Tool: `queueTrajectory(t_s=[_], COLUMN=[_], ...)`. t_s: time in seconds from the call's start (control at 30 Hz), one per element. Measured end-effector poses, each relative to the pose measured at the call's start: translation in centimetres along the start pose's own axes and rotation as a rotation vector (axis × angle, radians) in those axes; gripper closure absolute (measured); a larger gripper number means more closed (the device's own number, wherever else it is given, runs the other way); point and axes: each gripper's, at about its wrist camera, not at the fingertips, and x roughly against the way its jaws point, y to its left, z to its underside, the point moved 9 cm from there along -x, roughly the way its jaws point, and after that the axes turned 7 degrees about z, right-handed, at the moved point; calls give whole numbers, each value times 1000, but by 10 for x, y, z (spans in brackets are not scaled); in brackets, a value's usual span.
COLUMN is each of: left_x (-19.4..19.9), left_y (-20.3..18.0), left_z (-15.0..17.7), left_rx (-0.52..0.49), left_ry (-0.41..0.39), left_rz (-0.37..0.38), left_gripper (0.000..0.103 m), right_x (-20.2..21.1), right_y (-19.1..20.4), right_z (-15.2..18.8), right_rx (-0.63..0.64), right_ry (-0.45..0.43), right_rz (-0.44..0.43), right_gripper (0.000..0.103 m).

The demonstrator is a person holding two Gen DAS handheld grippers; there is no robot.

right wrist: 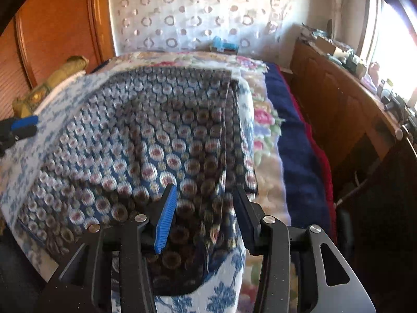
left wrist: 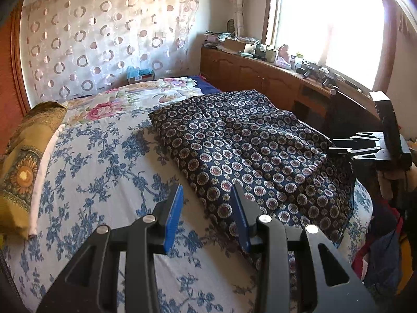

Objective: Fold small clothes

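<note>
Pillow: yellow-brown with a sunflower print, at the bed's far-left edge; also seen at the left in the right wrist view.
Sheet: white with blue flowers, covering the near part of the bed.
Left gripper: low over the sheet, just left of the garment's near edge; jaws apart, nothing between the blue pads, which touch no cloth. In the right wrist view its tips show at the far left edge.
Garment: dark blue cloth printed with round flowers, lying flat and folded on the sheet, right of centre, reaching to the bed's right edge. In the right wrist view it is blurred and fills the middle.
Quilt: pink and green flowers, spread across the far end of the bed, behind the garment.
Curtain: sheer white with ring pattern, hanging behind the bed.
Right gripper: over the garment's near right corner; jaws apart with cloth showing in the gap, but no pad presses on it. In the left wrist view it enters from the right edge, above the garment's right side.
Blanket: dark blue, along the bed's right side.
Cabinet: low wooden unit right of the bed, its top cluttered with small items.
Window: bright, above the cabinet.
</note>
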Motion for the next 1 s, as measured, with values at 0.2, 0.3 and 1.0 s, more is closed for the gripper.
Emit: queueTrajectory(t_s=[0.2, 0.3, 1.0], left_x=[14, 18, -9], left_y=[-8, -13, -48], left_z=[9, 8, 65], left_rx=[-4, -12, 19], left_ry=[1, -1, 165], left_rz=[-7, 16, 146], left_gripper=[66, 66, 66], right_x=[5, 21, 38], right_y=[-5, -17, -4], right_z=[5, 5, 37], right_rx=[24, -35, -131], right_ry=[-27, -59, -72], right_rz=[47, 61, 19], right_gripper=[103, 103, 45])
